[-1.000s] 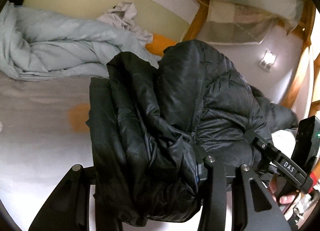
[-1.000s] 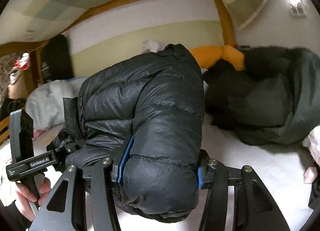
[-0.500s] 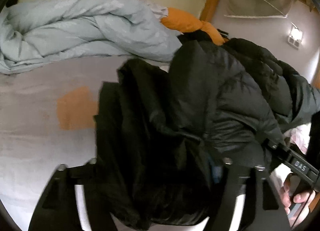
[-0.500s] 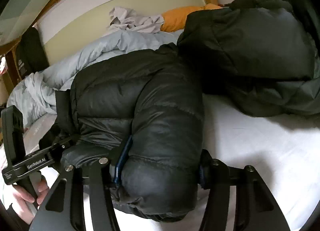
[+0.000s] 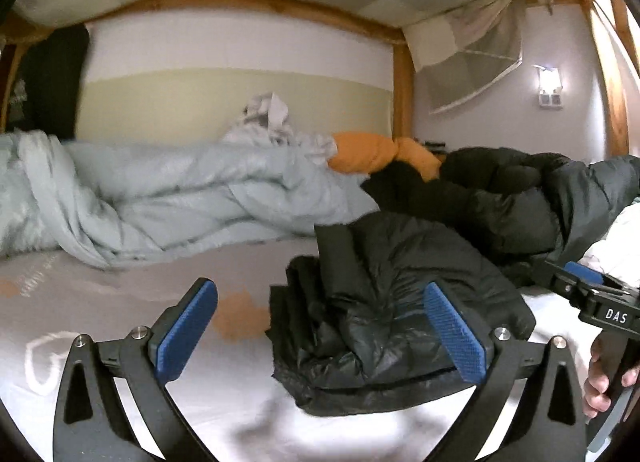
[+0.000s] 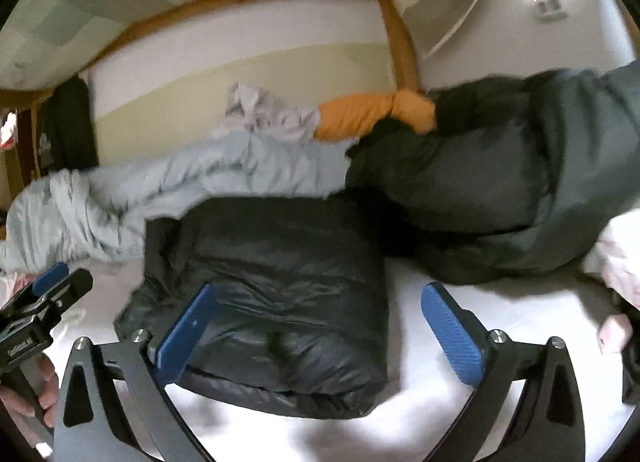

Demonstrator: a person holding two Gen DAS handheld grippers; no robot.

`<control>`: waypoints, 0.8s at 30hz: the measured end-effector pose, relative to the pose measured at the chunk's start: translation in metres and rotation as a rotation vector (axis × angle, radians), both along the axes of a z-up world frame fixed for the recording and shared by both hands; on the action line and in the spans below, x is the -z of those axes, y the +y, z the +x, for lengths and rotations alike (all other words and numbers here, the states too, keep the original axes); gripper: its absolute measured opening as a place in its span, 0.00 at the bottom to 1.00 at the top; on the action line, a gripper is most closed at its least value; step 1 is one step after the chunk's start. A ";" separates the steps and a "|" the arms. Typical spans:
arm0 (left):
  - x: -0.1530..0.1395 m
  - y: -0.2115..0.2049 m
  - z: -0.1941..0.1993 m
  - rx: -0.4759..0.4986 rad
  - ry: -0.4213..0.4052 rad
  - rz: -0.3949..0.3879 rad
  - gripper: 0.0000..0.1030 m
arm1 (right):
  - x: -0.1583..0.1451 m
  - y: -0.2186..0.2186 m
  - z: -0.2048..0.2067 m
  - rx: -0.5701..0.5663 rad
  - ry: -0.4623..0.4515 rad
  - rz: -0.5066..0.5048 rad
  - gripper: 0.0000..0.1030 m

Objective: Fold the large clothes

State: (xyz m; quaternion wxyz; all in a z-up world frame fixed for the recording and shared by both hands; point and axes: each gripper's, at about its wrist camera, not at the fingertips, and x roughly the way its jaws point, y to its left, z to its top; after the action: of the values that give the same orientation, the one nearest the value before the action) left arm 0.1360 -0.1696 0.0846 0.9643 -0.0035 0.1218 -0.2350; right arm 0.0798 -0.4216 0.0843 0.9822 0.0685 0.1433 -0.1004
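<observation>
Both claws hang wide apart and empty just above the near edge of the bed: the left gripper and the right gripper each have blue pads spread, gripping nothing. Between them the black puffer jacket lies doubled into a thick bundle on the sheet, looking set down as a finished fold. Farther back, a pale blue duvet and a dark green coat are heaped along the far edge.

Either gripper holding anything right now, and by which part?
Nothing. The left gripper and right gripper are both open; the folded black jacket lies on the bed.
</observation>
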 end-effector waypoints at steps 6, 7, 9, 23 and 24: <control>-0.004 0.012 -0.040 -0.025 -0.062 -0.011 1.00 | -0.005 0.022 -0.032 0.005 -0.074 -0.095 1.00; -0.002 0.013 -0.044 -0.034 -0.069 -0.004 1.00 | -0.004 0.025 -0.036 0.002 -0.082 -0.105 1.00; 0.003 0.016 -0.052 -0.053 -0.076 0.002 1.00 | -0.002 0.029 -0.042 -0.003 -0.097 -0.112 1.00; 0.043 0.024 -0.057 -0.134 -0.051 0.027 1.00 | 0.028 0.042 -0.047 0.034 -0.105 -0.182 1.00; 0.043 0.022 -0.058 -0.140 -0.056 0.035 1.00 | 0.029 0.042 -0.047 0.034 -0.104 -0.187 1.00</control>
State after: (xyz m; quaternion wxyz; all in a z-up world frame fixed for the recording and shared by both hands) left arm 0.0782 -0.1474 0.0418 0.9814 0.0114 0.0982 -0.1647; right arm 0.0326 -0.3792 0.0555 0.9885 -0.0158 0.0808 -0.1265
